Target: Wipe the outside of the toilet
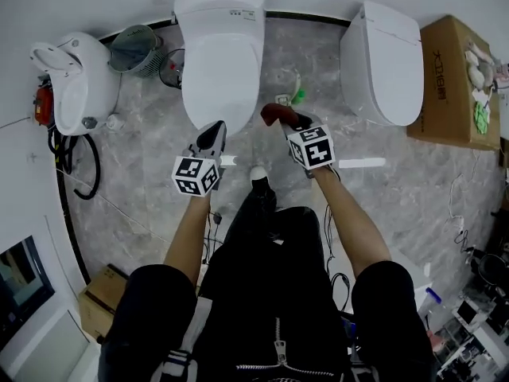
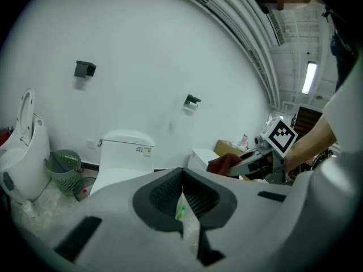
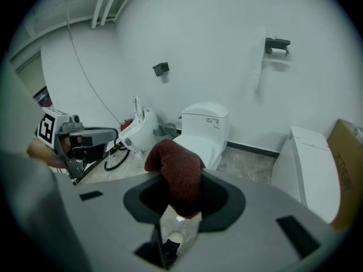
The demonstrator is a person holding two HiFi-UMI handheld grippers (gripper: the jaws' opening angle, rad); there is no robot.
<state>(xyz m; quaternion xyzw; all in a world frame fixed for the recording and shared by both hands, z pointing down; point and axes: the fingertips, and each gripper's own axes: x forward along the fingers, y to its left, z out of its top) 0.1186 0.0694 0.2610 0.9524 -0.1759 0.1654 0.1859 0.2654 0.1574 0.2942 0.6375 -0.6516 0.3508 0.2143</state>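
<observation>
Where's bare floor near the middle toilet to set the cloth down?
Widest bare floor: in front of the right toilet, right of the right gripper. A smaller patch sits between the left toilet and the left gripper, bordered by a black hose. Crowded: the basket beside the middle toilet, and a green item on its other side.

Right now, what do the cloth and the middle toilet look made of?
Cloth: dark red, fuzzy matte pile, probably microfibre or terry; it flops limply from the right hand-held gripper. Middle toilet: white, smooth, glossy with soft highlights, likely glazed ceramic; lid may be plastic.
</observation>
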